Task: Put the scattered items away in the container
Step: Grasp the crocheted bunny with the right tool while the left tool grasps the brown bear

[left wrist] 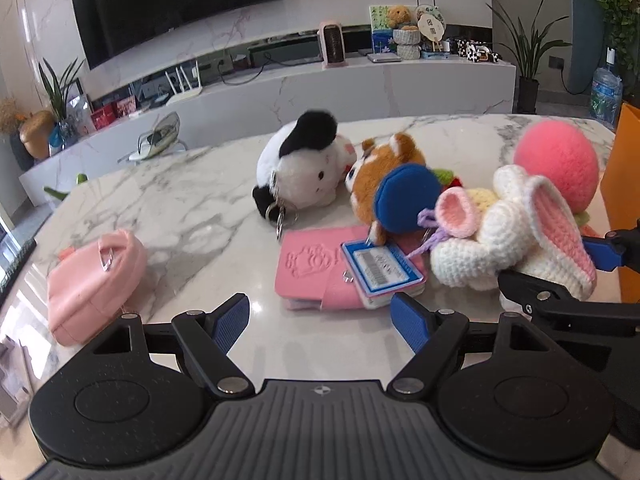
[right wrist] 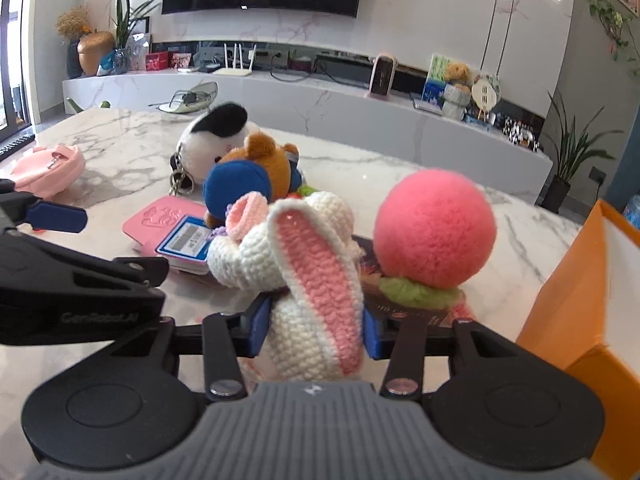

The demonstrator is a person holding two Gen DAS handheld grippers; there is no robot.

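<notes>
A white crocheted bunny (right wrist: 304, 280) with pink ears lies on the marble table (right wrist: 120, 128), and my right gripper (right wrist: 316, 334) is shut on its near end, a blue pad against each side. The orange container (right wrist: 576, 280) stands just to the right. My left gripper (left wrist: 320, 314) is open and holds nothing, low over the table just short of a pink wallet (left wrist: 312, 268) with a blue card tag (left wrist: 384, 274). Behind the wallet lie a panda plush (left wrist: 300, 168) and a brown bear plush (left wrist: 384, 172). A pink pouch (left wrist: 96, 280) lies alone at the left.
A fuzzy pink ball (right wrist: 434, 224) with a green collar rests on a dark card beside the bunny, close to the container. Beyond the table run a long marble TV bench (left wrist: 360, 92) and a wall-mounted screen (left wrist: 176, 4). Potted plants stand at both sides.
</notes>
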